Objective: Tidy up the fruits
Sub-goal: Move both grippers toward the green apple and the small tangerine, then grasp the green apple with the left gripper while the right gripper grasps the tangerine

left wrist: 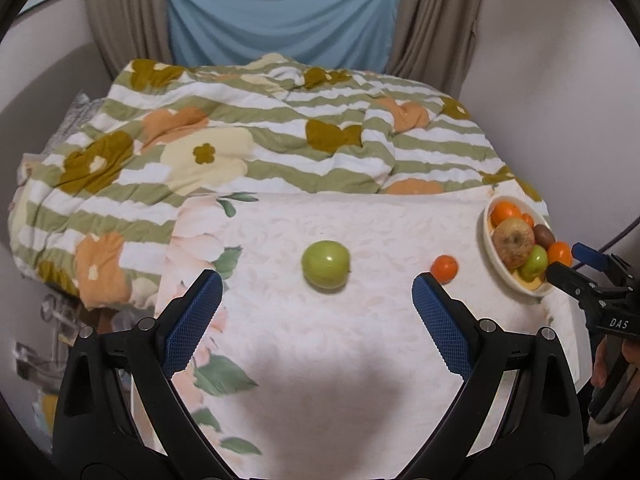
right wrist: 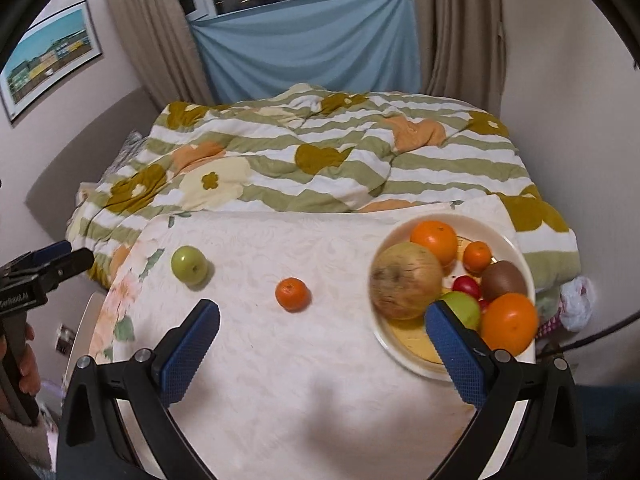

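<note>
White patterned tablecloth (left wrist: 360, 340) fills the frame centre. Left gripper (left wrist: 318, 300) hangs spread wide, empty, a glossy green apple (left wrist: 325, 265) just above its gap. Right gripper (right wrist: 322, 330), likewise apart, frames a small tangerine (right wrist: 293, 294); bowl (right wrist: 404, 356) of fruit sits right.

Both wrist cams sit above the near edge of the white floral-cloth worktop (left wrist: 360, 340), tilted down, facing the quilted bed and blue-draped window. Left cam is further left; right cam nearer the cream fruit bowl (right wrist: 404, 356). Shared: worktop, round green apple (left wrist: 325, 265), small orange tangerine (right wrist: 293, 294), bowl.
</note>
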Action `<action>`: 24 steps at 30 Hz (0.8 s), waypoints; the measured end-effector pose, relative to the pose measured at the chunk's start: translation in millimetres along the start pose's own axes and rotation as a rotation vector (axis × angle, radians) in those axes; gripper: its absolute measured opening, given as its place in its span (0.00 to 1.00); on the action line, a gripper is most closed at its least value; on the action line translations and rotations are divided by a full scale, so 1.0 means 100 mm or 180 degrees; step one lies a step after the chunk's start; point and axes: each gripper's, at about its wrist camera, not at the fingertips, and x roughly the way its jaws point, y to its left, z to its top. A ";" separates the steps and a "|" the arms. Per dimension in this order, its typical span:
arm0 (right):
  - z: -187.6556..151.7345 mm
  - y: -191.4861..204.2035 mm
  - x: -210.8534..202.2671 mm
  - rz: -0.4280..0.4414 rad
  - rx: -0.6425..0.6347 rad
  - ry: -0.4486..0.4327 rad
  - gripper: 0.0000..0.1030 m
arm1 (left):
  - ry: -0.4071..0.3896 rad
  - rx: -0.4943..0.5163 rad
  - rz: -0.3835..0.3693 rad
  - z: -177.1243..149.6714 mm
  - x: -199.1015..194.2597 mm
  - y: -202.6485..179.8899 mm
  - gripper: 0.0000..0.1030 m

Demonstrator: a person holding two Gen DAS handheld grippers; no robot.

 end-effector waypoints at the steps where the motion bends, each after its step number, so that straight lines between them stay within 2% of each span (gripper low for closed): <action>1: -0.01 0.06 0.05 -0.0022 0.0029 0.0004 1.00 | 0.0020 0.0031 -0.0024 0.01 0.05 0.04 1.00; 14: -0.14 0.41 0.67 -0.0275 0.0302 0.0150 1.00 | 0.0310 0.0288 -0.0435 0.06 0.88 0.37 1.00; 24: -0.20 0.39 1.06 -0.0411 0.0466 0.0280 0.99 | 0.0541 0.0480 -0.0738 -0.06 1.44 0.21 1.00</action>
